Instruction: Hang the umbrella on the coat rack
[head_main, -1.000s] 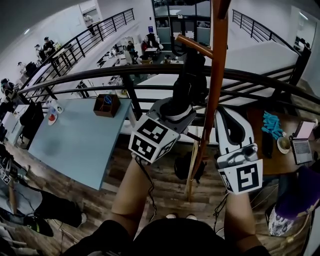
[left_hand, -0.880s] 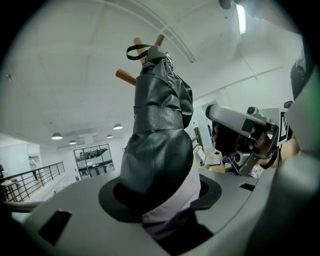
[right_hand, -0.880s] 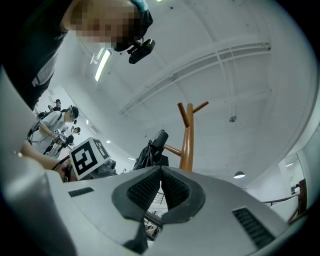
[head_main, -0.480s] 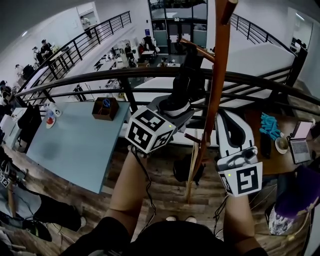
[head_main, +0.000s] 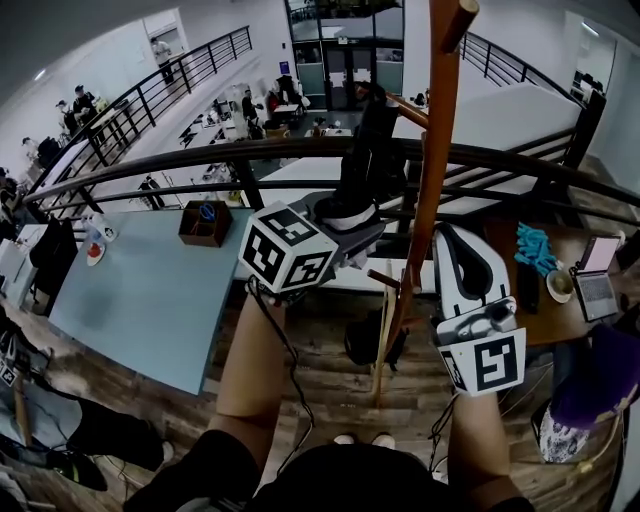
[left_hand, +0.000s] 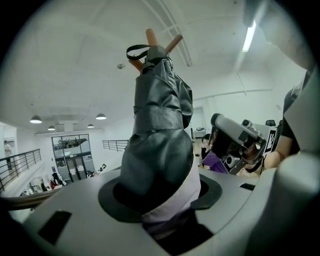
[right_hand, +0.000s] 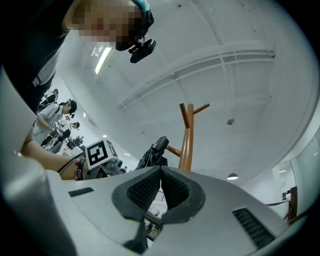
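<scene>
The left gripper (head_main: 345, 213) is clenched round the lower end of a folded black umbrella (head_main: 368, 150). In the left gripper view the umbrella (left_hand: 160, 135) fills the gap between the jaws, which press on a band of pale fabric at its base. From there its long axis runs straight up and away from the gripper. In the head view it leans a little to the right towards the wooden coat rack (head_main: 432, 180). Its far end points upward and meets one of the slanted pegs (head_main: 405, 103) on the left side of the rack's pole. At that upper tip a thin black strap loop (left_hand: 136, 50) stands out just beside the rack's topmost pegs (left_hand: 151, 37). Whether the loop is over a peg cannot be told. The right gripper (head_main: 452, 240) is held apart from the umbrella, on the other side of the pole and lower in the head view, pointing upward. In the right gripper view its ribbed jaws (right_hand: 161, 187) are closed against each other with nothing between them. Beyond them the pole (right_hand: 186, 140) rises with the umbrella (right_hand: 155, 152) to its left. A dark railing (head_main: 200, 152) runs behind the rack, and a pale blue table (head_main: 150, 290) stands at the left.
</scene>
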